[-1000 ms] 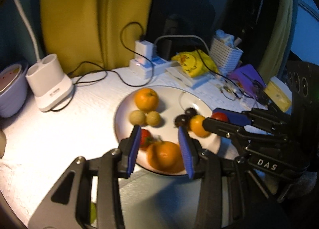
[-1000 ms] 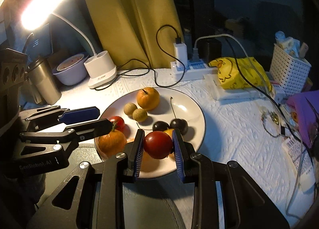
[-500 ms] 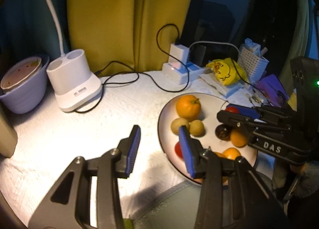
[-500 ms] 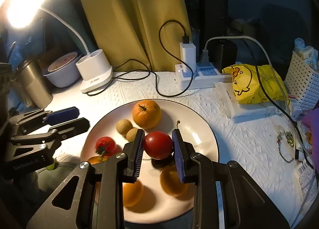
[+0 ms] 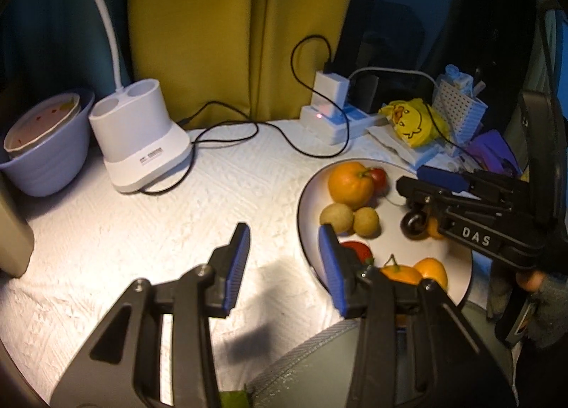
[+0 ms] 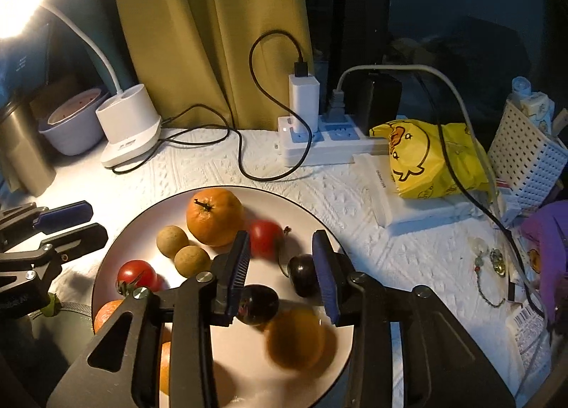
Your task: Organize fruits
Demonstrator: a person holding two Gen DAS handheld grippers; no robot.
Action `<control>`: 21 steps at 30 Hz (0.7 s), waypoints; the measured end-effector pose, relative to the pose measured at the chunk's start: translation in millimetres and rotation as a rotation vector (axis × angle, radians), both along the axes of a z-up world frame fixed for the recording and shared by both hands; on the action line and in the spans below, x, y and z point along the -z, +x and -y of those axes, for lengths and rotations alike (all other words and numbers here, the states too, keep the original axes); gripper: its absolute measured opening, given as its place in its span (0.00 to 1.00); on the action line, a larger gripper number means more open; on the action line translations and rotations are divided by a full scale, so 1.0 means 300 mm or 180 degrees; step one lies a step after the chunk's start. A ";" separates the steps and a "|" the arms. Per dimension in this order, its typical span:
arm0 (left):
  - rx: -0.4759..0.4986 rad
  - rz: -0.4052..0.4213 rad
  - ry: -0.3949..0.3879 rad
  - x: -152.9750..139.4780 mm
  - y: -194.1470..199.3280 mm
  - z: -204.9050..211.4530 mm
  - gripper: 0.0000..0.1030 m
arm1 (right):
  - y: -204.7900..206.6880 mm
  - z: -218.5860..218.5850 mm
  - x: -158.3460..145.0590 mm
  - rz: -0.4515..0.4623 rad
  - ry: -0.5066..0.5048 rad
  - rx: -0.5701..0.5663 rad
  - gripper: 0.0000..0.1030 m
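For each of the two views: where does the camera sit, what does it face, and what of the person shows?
Left wrist: on the left gripper, facing down over white cloth beside the plate; gloved hand at right.
Right wrist: on the right gripper, over the plate; jaws opening, red tomato beyond them; no hand visible.
Shared: plate, large orange, lamp base.

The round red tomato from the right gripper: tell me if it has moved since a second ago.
Yes. The round red tomato left the opening right gripper and now lies farther back on the white plate, beside the large orange.

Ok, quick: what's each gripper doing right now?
Left gripper: open, holding nothing.
Right gripper: jaws opening, red tomato released onto the plate.
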State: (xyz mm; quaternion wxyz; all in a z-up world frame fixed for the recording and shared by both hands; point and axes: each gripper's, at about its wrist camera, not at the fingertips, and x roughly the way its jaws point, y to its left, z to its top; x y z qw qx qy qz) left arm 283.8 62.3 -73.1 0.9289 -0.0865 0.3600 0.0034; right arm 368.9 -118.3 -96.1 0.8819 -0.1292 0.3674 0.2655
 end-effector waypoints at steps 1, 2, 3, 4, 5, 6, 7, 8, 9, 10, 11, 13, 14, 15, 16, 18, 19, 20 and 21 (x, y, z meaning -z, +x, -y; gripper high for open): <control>0.0011 0.0010 0.0006 -0.005 -0.002 0.004 0.40 | -0.005 0.002 -0.005 0.0014 -0.0006 0.0004 0.37; 0.0020 0.0020 0.0011 -0.009 -0.005 0.007 0.40 | -0.011 0.005 -0.012 0.0030 -0.0014 0.0010 0.37; 0.0028 0.0034 0.0017 -0.015 -0.009 0.012 0.40 | -0.019 0.008 -0.019 0.0039 -0.0013 0.0011 0.37; 0.0039 0.0050 0.0018 -0.022 -0.013 0.017 0.40 | -0.025 0.011 -0.026 0.0043 -0.0011 0.0011 0.37; 0.0046 0.0060 0.0018 -0.027 -0.016 0.020 0.40 | -0.033 0.013 -0.033 0.0047 -0.0016 0.0016 0.37; 0.0054 0.0075 0.0018 -0.034 -0.022 0.024 0.40 | -0.040 0.015 -0.040 0.0056 -0.0016 0.0020 0.37; 0.0062 0.0090 0.0016 -0.041 -0.027 0.028 0.40 | -0.047 0.017 -0.046 0.0064 -0.0014 0.0025 0.37; 0.0069 0.0106 0.0018 -0.049 -0.035 0.032 0.40 | -0.055 0.019 -0.054 0.0071 -0.0016 0.0031 0.37; 0.0066 0.0123 0.0035 -0.056 -0.042 0.036 0.40 | -0.064 0.021 -0.061 0.0078 -0.0017 0.0036 0.37; 0.0059 0.0138 0.0059 -0.063 -0.048 0.041 0.40 | -0.075 0.024 -0.070 0.0091 -0.0016 0.0041 0.37; 0.0056 0.0158 0.0085 -0.070 -0.056 0.045 0.40 | -0.085 0.024 -0.079 0.0102 -0.0014 0.0041 0.37; 0.0083 0.0204 0.0092 -0.089 -0.076 0.054 0.41 | -0.104 0.028 -0.093 0.0122 -0.0011 0.0040 0.37; 0.0094 0.0226 0.0082 -0.097 -0.084 0.057 0.41 | -0.115 0.031 -0.101 0.0132 -0.0013 0.0041 0.37; 0.0106 0.0254 0.0071 -0.108 -0.095 0.060 0.41 | -0.127 0.031 -0.109 0.0143 -0.0017 0.0042 0.37; 0.0118 0.0284 0.0067 -0.119 -0.107 0.063 0.41 | -0.139 0.032 -0.118 0.0151 -0.0018 0.0044 0.37; 0.0132 0.0339 0.0065 -0.138 -0.131 0.070 0.41 | -0.159 0.033 -0.130 0.0156 -0.0020 0.0039 0.37; 0.0137 0.0362 0.0066 -0.147 -0.144 0.073 0.41 | -0.173 0.034 -0.139 0.0159 -0.0019 0.0035 0.37; 0.0139 0.0379 0.0070 -0.154 -0.155 0.076 0.41 | -0.183 0.035 -0.144 0.0161 -0.0017 0.0032 0.37; 0.0138 0.0393 0.0074 -0.161 -0.166 0.078 0.41 | -0.194 0.035 -0.149 0.0161 -0.0015 0.0029 0.37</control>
